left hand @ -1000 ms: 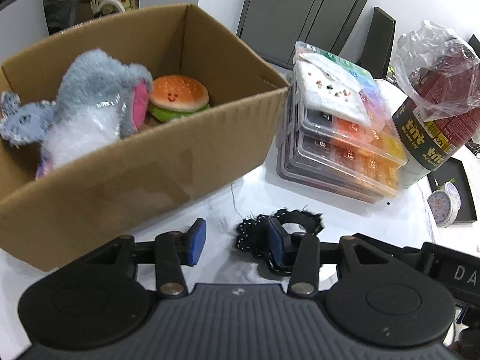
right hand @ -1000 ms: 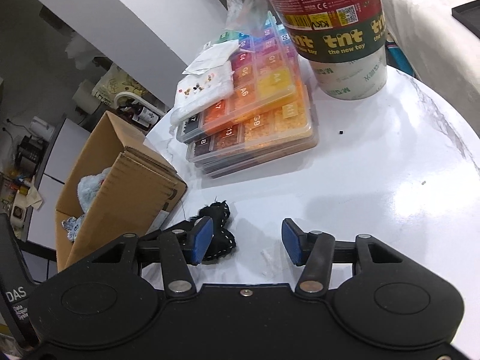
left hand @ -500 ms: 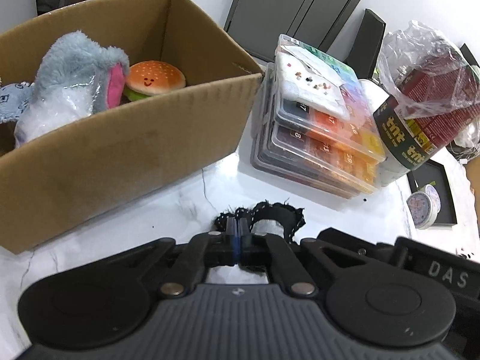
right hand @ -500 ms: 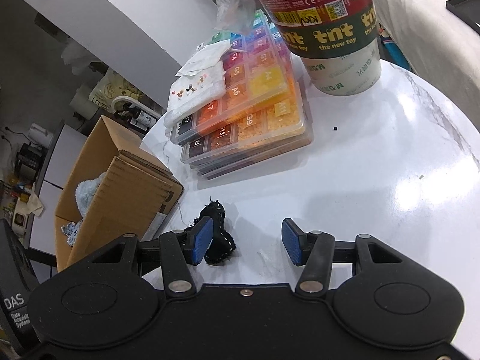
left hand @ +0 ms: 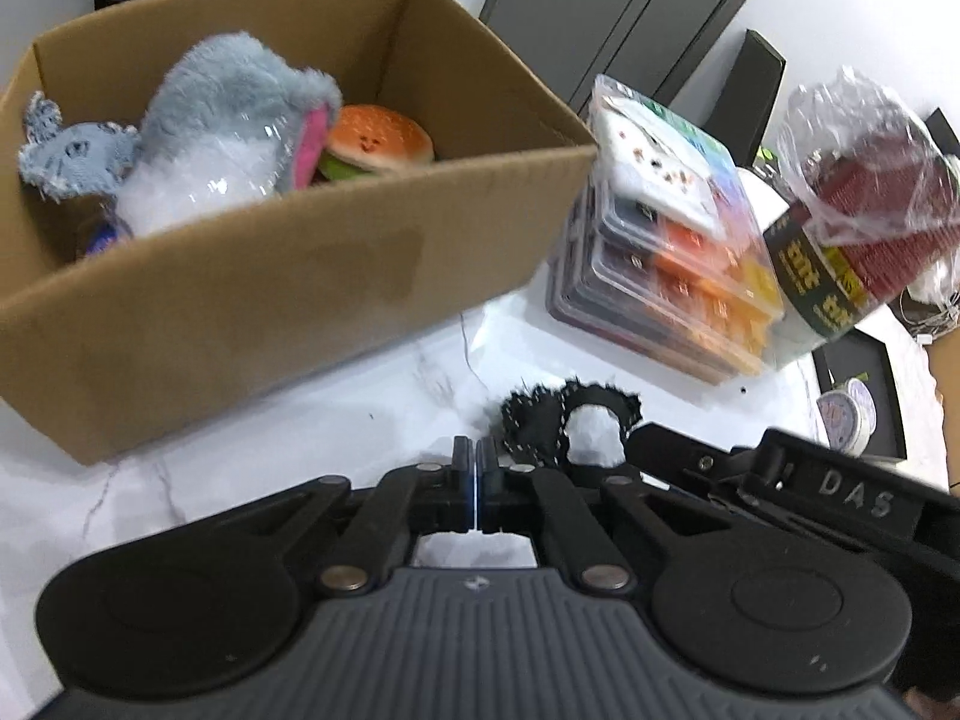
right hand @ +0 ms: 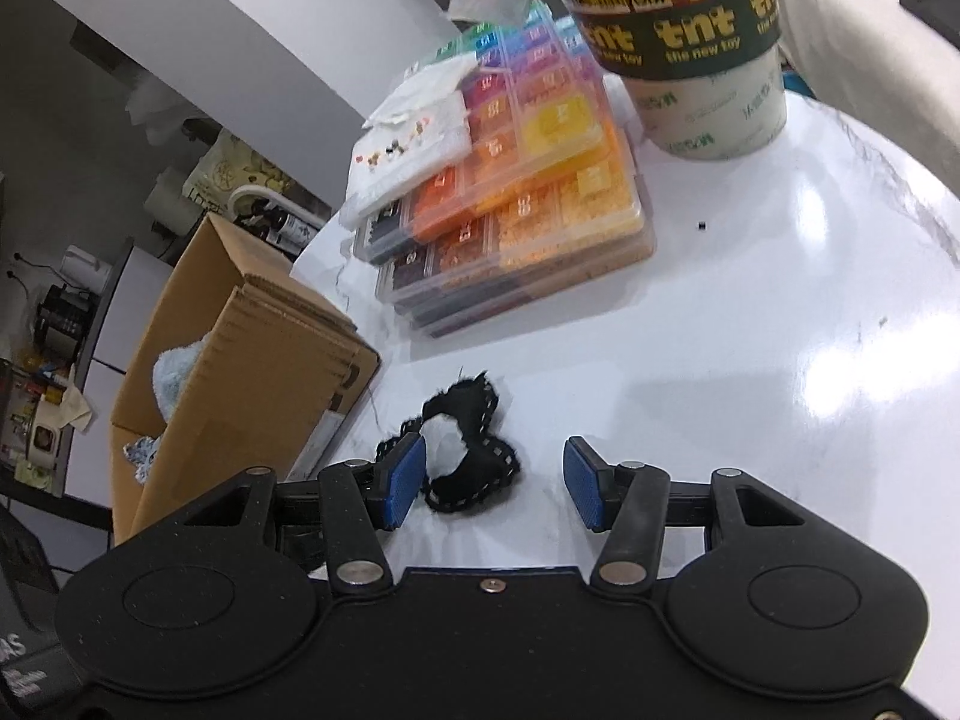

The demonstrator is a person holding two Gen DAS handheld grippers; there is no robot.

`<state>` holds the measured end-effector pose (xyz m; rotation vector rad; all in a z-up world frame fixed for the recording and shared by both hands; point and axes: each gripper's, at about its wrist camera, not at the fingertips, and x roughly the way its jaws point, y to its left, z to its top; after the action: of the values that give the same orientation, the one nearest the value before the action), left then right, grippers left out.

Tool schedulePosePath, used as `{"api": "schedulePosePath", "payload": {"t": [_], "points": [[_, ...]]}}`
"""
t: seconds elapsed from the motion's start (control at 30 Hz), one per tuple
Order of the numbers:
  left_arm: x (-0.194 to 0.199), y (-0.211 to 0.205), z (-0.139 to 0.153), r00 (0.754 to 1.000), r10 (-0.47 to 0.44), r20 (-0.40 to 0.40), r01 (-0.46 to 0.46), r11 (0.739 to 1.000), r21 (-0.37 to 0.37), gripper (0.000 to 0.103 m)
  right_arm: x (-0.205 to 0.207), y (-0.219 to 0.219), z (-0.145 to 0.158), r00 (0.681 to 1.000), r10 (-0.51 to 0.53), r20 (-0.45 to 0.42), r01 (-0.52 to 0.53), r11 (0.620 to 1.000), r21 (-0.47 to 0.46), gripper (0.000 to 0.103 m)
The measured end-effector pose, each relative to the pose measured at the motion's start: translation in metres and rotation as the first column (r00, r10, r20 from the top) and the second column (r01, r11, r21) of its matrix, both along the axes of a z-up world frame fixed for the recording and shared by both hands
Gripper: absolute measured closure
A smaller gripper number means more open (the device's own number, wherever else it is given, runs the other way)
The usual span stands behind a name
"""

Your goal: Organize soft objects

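Note:
A black frilly scrunchie (left hand: 564,420) lies on the white table just in front of the cardboard box (left hand: 300,300). My left gripper (left hand: 477,450) is shut, its tips pinching the scrunchie's left edge. The rest of the loop spreads out to the right and still rests on the table. In the right wrist view the scrunchie (right hand: 474,456) sits between the fingers of my right gripper (right hand: 492,480), close to the left pad. That gripper is open and presses on nothing. A grey plush (left hand: 228,108), a burger toy (left hand: 378,138) and a small blue toy (left hand: 78,156) are in the box.
A stack of clear bead cases (right hand: 522,192) stands behind the scrunchie, right of the box (right hand: 270,360). A tall "tnt" tub (right hand: 690,48) in a plastic bag is at the back right. A small round tin (left hand: 846,420) lies near the table's right edge.
My left gripper's jaws have closed, from open around the scrunchie's left lobe to fully together. The scrunchie's loop has spread wider. The right gripper has stayed open in place.

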<state>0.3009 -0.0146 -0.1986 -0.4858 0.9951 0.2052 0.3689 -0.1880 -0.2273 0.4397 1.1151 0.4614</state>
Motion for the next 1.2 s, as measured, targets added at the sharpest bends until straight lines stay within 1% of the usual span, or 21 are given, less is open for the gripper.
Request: {"api": "schedulePosePath", "payload": {"t": [0.07, 0.13, 0.2, 0.3, 0.37, 0.43, 0.47, 0.53, 0.6, 0.63, 0.67, 0.7, 0.73, 0.77, 0.8, 0.87, 1.03, 1.2], "points": [[0.003, 0.004, 0.003, 1.000, 0.021, 0.006, -0.021, 1.000, 0.008, 0.099, 0.001, 0.000, -0.003, 1.000, -0.003, 0.001, 0.003, 1.000, 0.014, 0.052], [0.008, 0.007, 0.004, 0.999, 0.040, 0.018, -0.040, 0.999, -0.008, 0.098, 0.003, 0.001, -0.003, 1.000, -0.003, 0.003, 0.003, 1.000, 0.021, 0.052], [0.013, 0.010, 0.004, 0.998, 0.052, 0.022, -0.051, 0.998, -0.020, 0.093, 0.003, 0.000, -0.005, 1.000, -0.012, 0.000, 0.012, 0.999, 0.038, 0.054], [0.020, 0.010, 0.003, 0.998, 0.064, 0.014, -0.063, 0.998, -0.030, 0.084, 0.005, -0.003, -0.007, 1.000, -0.013, -0.016, 0.014, 0.998, 0.055, 0.059], [0.022, 0.009, 0.002, 0.998, 0.064, 0.018, -0.064, 0.997, -0.042, 0.072, 0.005, -0.004, -0.008, 1.000, -0.005, -0.020, 0.007, 0.998, 0.070, 0.059], [0.025, 0.006, -0.001, 0.998, 0.066, 0.017, -0.065, 0.997, -0.050, 0.068, 0.005, -0.004, -0.008, 1.000, 0.005, -0.022, -0.004, 0.997, 0.080, 0.059], [0.026, 0.006, -0.002, 0.998, 0.069, 0.013, -0.068, 0.996, -0.058, 0.067, 0.004, -0.004, -0.009, 1.000, 0.012, -0.022, -0.010, 0.996, 0.086, 0.060], [0.028, 0.005, -0.006, 0.997, 0.077, 0.008, -0.076, 0.994, -0.082, 0.068, 0.005, -0.003, -0.010, 0.999, 0.022, -0.031, -0.018, 0.995, 0.099, 0.064], [0.027, 0.004, -0.008, 0.996, 0.085, 0.016, -0.083, 0.992, -0.100, 0.068, 0.005, -0.002, -0.014, 0.998, 0.029, -0.052, -0.023, 0.993, 0.113, 0.078], [0.027, 0.003, -0.009, 0.997, 0.081, 0.018, -0.079, 0.991, -0.106, 0.068, 0.004, -0.001, -0.015, 0.997, 0.033, -0.065, -0.025, 0.992, 0.123, 0.080], [0.027, 0.002, -0.010, 0.997, 0.074, 0.014, -0.072, 0.991, -0.115, 0.075, 0.004, 0.000, -0.016, 0.996, 0.037, -0.075, -0.027, 0.991, 0.134, 0.083], [0.027, 0.001, -0.010, 0.997, 0.073, 0.009, -0.071, 0.989, -0.128, 0.078, 0.003, 0.001, -0.017, 0.996, 0.041, -0.082, -0.030, 0.990, 0.137, 0.085], [0.025, 0.001, -0.011, 0.997, 0.080, 0.009, -0.078, 0.987, -0.137, 0.084, 0.002, 0.002, -0.016, 0.996, 0.043, -0.082, -0.032, 0.990, 0.134, 0.086], [0.024, 0.000, -0.010, 0.996, 0.088, 0.006, -0.086, 0.988, -0.129, 0.098, 0.000, 0.003, -0.015, 0.996, 0.047, -0.077, -0.037, 0.991, 0.128, 0.086], [0.023, 0.000, -0.010, 0.996, 0.089, 0.001, -0.089, 0.988, -0.125, 0.103, -0.001, 0.004, -0.015, 0.996, 0.052, -0.074, -0.042, 0.991, 0.130, 0.088], [0.021, 0.002, -0.011, 0.996, 0.090, 0.001, -0.089, 0.986, -0.142, 0.103, -0.003, 0.004, -0.013, 0.996, 0.057, -0.076, -0.046, 0.990, 0.136, 0.090], [0.010, 0.002, 0.001, 0.996, 0.087, 0.025, -0.083, 0.989, -0.126, 0.103, -0.010, 0.008, -0.009, 0.994, 0.078, -0.077, -0.067, 0.988, 0.138, 0.092], [0.000, 0.006, 0.015, 0.996, 0.080, 0.039, -0.076, 0.991, -0.109, 0.103, -0.020, 0.011, 0.006, 0.993, 0.098, -0.059, -0.087, 0.984, 0.156, 0.092]]}}
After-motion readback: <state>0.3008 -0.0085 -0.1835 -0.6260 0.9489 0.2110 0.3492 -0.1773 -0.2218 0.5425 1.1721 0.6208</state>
